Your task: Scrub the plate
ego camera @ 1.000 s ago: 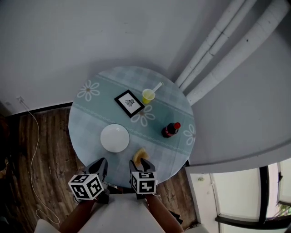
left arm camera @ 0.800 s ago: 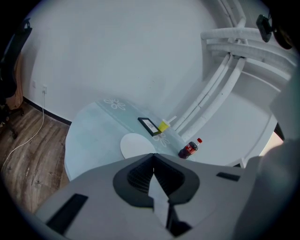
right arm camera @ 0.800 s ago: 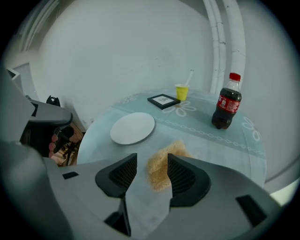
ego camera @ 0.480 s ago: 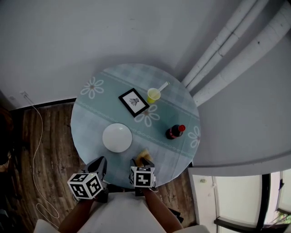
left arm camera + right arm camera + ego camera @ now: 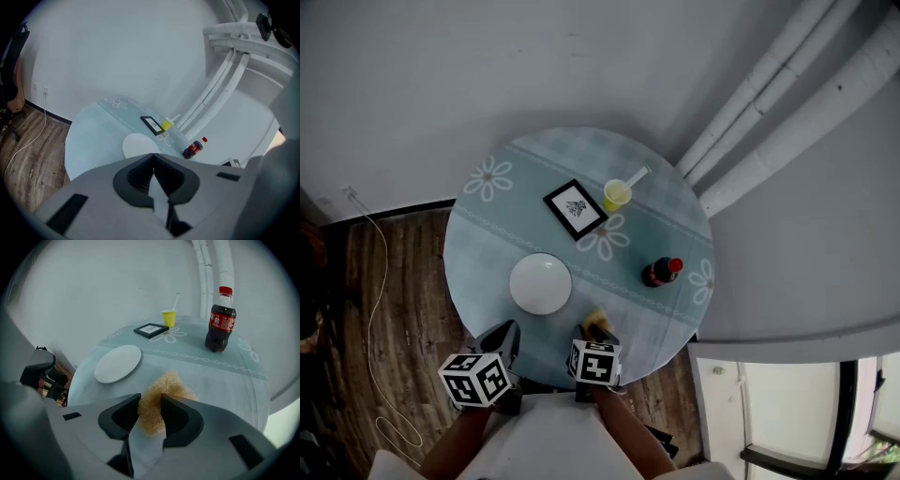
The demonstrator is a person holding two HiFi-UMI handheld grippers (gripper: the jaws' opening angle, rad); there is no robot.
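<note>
A small round worktop (image 5: 487,253) under a pale blue cloth printed with daisies stands on a wood floor (image 5: 394,309) in a white-walled corner. Nearest the person, the left claw (image 5: 153,157) hovers at the worktop's near edge, clenched on nothing. Just beside it, the right claw (image 5: 150,399) has its jaws either side of a golden fibrous scouring pad (image 5: 172,383); they have just been closing and now pinch the pad's near end, while its far end bulges out onto the cloth. A little beyond and to the left lies the white plate (image 5: 540,283), bare and untouched. Farther off stand a dark cola bottle (image 5: 659,272) with a red cap, a black picture frame (image 5: 576,209) and a yellow cup (image 5: 617,195) with a straw, with white pipes (image 5: 769,103) behind. The step in hand looks like picking up the scrubber. Next, it likely needs lifting across to the plate, perhaps with the left claw steadying the rim.
</note>
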